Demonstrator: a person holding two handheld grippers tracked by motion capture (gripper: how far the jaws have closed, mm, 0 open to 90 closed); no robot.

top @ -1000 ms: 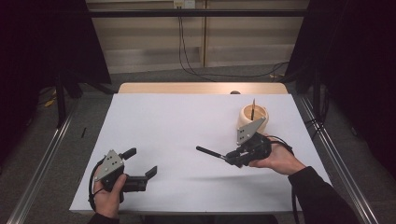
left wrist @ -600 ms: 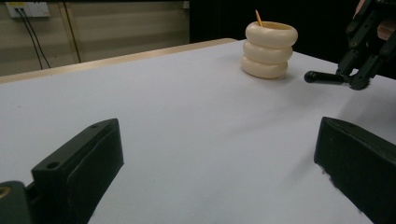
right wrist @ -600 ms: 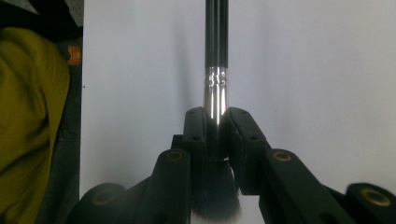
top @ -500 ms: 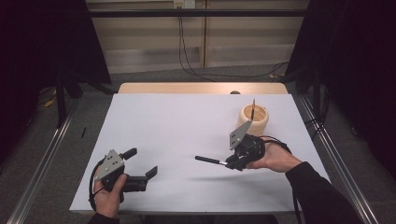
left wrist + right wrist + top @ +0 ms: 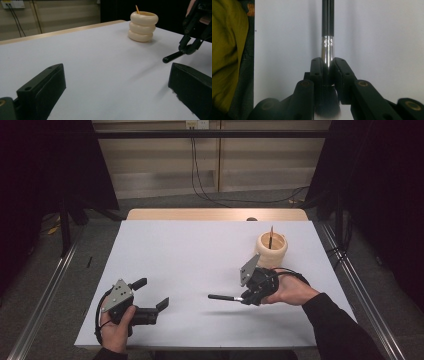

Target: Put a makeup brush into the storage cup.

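Right gripper [image 5: 243,298], high view: held in the person's right hand at the right-front part of the white tabletop [image 5: 190,255], pointing toward the table's left. Its fingers are clamped on a makeup brush [image 5: 225,297], which sticks out level from them above the sheet, black handle end leading. A faint shadow lies on the sheet under it.

Right gripper view: the two black fingers [image 5: 315,68] pinch the brush [image 5: 327,47] at the shiny metal ferrule; black handle runs straight up the frame, dark bristle tuft sits below the pads, near the camera. White tabletop behind. An olive-yellow fabric fills the left edge (cannot tell what it belongs to).

Cream ribbed holder [image 5: 271,249]: stands upright behind the right gripper, well apart from the brush tip, near the table's right-rear area. One thin stick [image 5: 270,236] stands in it, leaning slightly. From the left gripper view the holder [image 5: 143,26] reads as three stacked rings with the stick's orange tip above the rim.

Left gripper [image 5: 149,295]: in the left hand at the left-front corner, low over the sheet, fingers wide apart with nothing between them. Left gripper view confirms it: both fingers [image 5: 43,87] spread, bare sheet between, the brush [image 5: 175,56] far off at right
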